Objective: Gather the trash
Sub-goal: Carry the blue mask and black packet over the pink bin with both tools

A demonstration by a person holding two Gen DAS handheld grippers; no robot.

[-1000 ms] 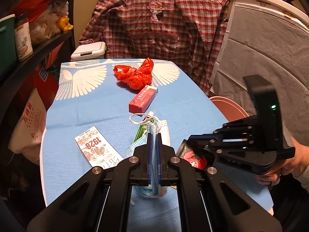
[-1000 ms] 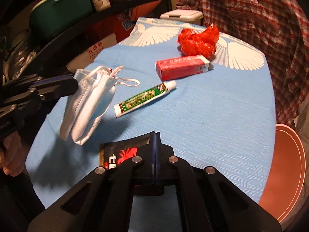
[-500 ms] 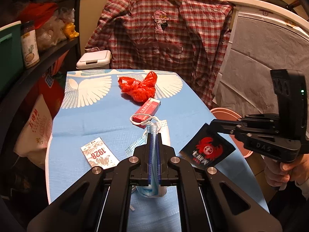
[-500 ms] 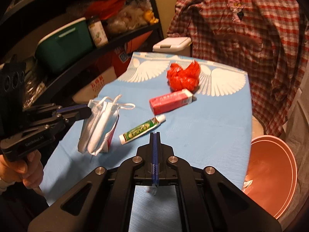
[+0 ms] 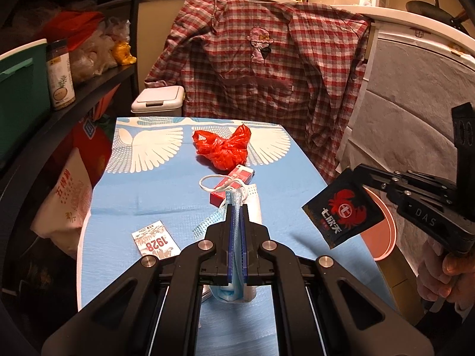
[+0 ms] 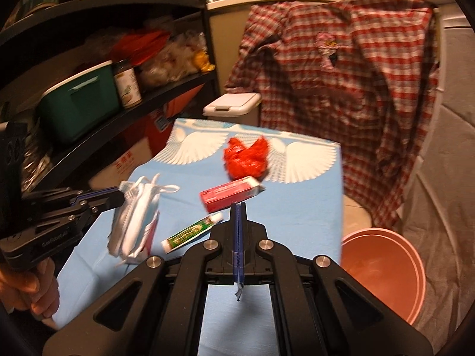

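My left gripper (image 5: pixel 236 207) is shut on a bundle of blue and white face masks (image 5: pixel 237 290), held above the blue table; the same masks (image 6: pixel 136 222) hang from it at the left of the right wrist view. My right gripper (image 6: pixel 240 207) is shut on a black sachet with a red emblem (image 5: pixel 341 210), lifted off the table's right edge; in its own view only the sachet's thin edge (image 6: pixel 239 292) shows. On the table lie a red plastic bag (image 5: pixel 222 148), a red box (image 6: pixel 230 195), a green toothpaste tube (image 6: pixel 191 233) and a "1928" card (image 5: pixel 156 243).
A pink bucket (image 6: pixel 383 270) stands on the floor right of the table. A white lidded bin (image 5: pixel 158 101) sits behind the table's far left corner. Dark shelves (image 5: pixel 89 86) with a green box and jars line the left. A plaid shirt (image 5: pixel 267 59) hangs behind.
My right gripper has lifted the black sachet off the table and carried it up and to the right. The left gripper rose a little with the masks.
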